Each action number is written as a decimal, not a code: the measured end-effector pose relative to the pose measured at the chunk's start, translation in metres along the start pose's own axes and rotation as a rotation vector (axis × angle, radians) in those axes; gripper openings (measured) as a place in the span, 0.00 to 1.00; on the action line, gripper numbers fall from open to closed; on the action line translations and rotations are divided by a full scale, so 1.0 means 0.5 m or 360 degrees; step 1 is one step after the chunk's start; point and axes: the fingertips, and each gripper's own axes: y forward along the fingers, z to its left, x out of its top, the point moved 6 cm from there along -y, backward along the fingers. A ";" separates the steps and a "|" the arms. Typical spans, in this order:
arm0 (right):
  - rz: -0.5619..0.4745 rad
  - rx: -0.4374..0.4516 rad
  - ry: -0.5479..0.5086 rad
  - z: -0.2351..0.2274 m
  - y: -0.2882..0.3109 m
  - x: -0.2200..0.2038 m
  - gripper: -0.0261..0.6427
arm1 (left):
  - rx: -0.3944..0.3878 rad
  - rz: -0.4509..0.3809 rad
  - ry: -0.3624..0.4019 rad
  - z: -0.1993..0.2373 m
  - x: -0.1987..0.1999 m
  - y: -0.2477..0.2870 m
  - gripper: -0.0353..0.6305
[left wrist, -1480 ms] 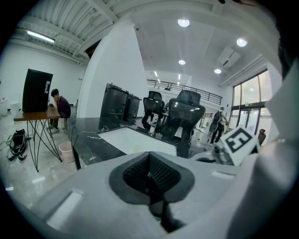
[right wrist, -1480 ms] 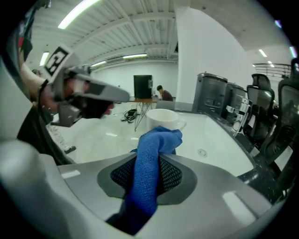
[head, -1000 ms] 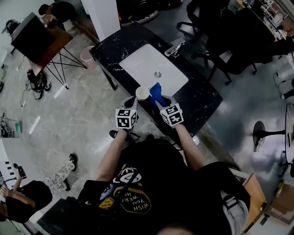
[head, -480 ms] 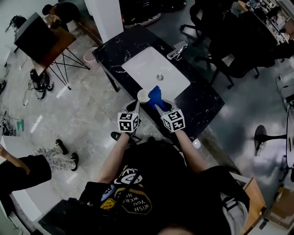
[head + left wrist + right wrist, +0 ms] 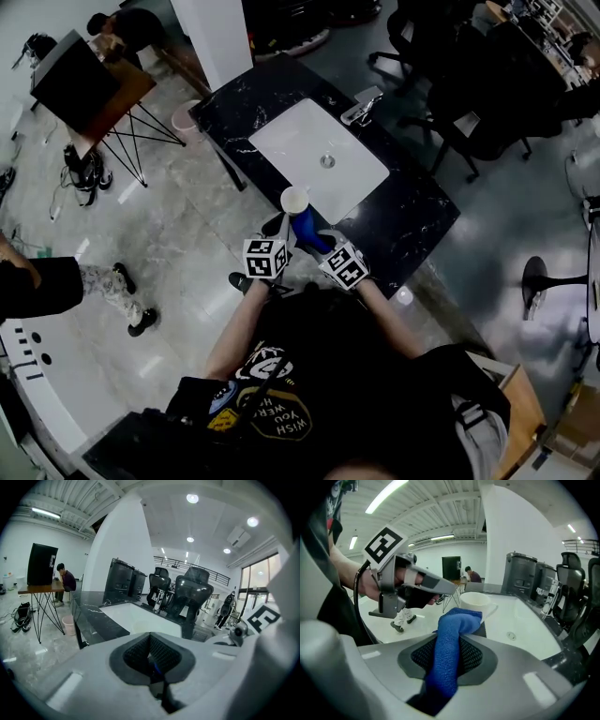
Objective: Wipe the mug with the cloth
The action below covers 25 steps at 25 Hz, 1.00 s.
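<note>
At the counter's near edge: the mug (image 5: 294, 199) stands upright on the black counter (image 5: 417, 211), just beside the white sink (image 5: 309, 141) and apart from both grippers.
Right gripper (image 5: 449, 657): its pads are clamped on the blue cloth (image 5: 457, 623), which rises between them and folds over toward the mug.
Left gripper (image 5: 151, 656): its jaws are pressed together with nothing clearly held. It sits just beside the mug, not on it.
Cloth to mug: the cloth's free end is very near the mug's lower wall. No view settles whether they touch.
Done: the cloth is picked up and brought to the mug.
Left: judging from this, the wiping itself remains. That means the wall, the rim and the inside, with the mug steadied or lifted so that it does not slide.
Mug's state: no stain or wet patch shows, so there is no telling which parts are already clean.
Edges: the counter's front lip is close on the person's side, with bare floor (image 5: 178, 253) below. The sink's drop lies on the other side, so a sideways push could likely tip the mug either way.
Open room: the sink and the counter around it hold nothing else. The faucet (image 5: 361, 101) sits well apart at the far side, and the chairs (image 5: 459, 103) stand beyond it.
</note>
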 end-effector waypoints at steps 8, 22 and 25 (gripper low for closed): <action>-0.0261 -0.0285 0.0337 -0.138 -0.041 0.069 0.19 | 0.0013 -0.0023 -0.0011 0.003 0.005 -0.006 0.06; -0.0414 -0.0315 0.0397 -0.157 -0.075 0.082 0.19 | 0.0041 -0.0047 -0.0020 0.014 0.010 -0.025 0.06; -0.0303 -0.0283 0.0350 -0.158 -0.041 0.083 0.19 | 0.0034 -0.0048 -0.0015 0.011 0.013 -0.020 0.06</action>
